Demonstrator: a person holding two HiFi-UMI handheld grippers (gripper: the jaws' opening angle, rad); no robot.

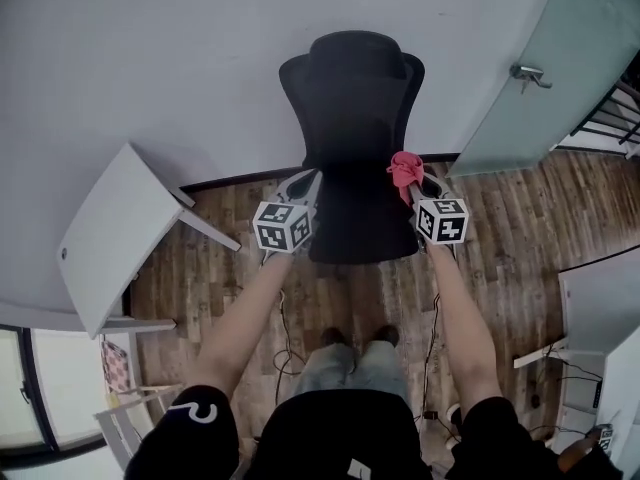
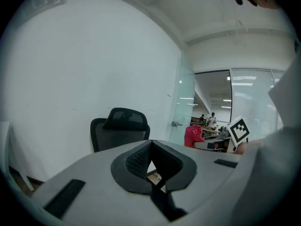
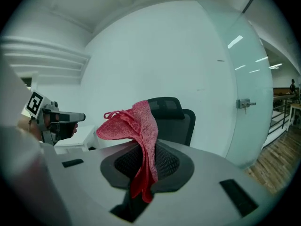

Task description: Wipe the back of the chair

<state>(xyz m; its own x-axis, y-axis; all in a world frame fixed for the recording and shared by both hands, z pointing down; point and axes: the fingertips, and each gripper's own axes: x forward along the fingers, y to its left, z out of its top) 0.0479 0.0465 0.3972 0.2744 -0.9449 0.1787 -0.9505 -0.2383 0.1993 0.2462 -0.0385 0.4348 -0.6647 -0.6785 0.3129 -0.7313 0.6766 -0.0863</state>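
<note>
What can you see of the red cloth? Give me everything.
The red cloth is a small, coarse-knit rag, terry or microfibre by the look of it, and crumpled. It is pinched between the jaws of the right gripper. The bunched end stands above them and flops to one side, and a folded tail hangs below. It is held in the air in front of the black chair, not touching it.

Chair [image 1: 352, 138] stands before wall [image 1: 150, 48], table [image 1: 110, 233] left.

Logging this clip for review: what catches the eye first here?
The black mesh office chair against the white wall, dead centre. Next, the red knitted cloth pinched in the right gripper near the chair's edge, while the left gripper stands shut and empty.
</note>
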